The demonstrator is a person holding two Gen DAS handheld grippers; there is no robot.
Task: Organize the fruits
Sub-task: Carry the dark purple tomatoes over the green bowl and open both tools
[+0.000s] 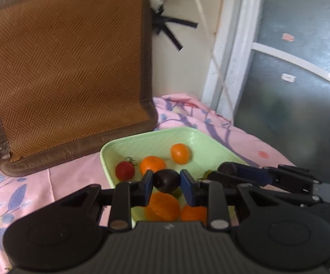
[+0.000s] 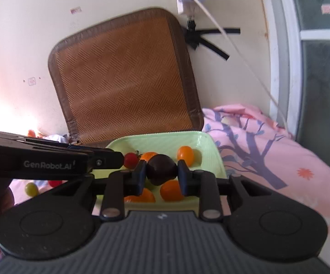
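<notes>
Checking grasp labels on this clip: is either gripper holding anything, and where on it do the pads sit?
Both are. The left gripper pinches a dark round fruit across its sides, and the right gripper pinches another dark fruit likewise, above the green tray.

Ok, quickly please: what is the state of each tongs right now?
Left tongs: shut on a dark fruit.
Right tongs: shut on another dark fruit.

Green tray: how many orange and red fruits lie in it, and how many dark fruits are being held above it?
Orange fruits: 4
Red tomato: 1
Dark fruits, held: 2
Total: 7
</notes>
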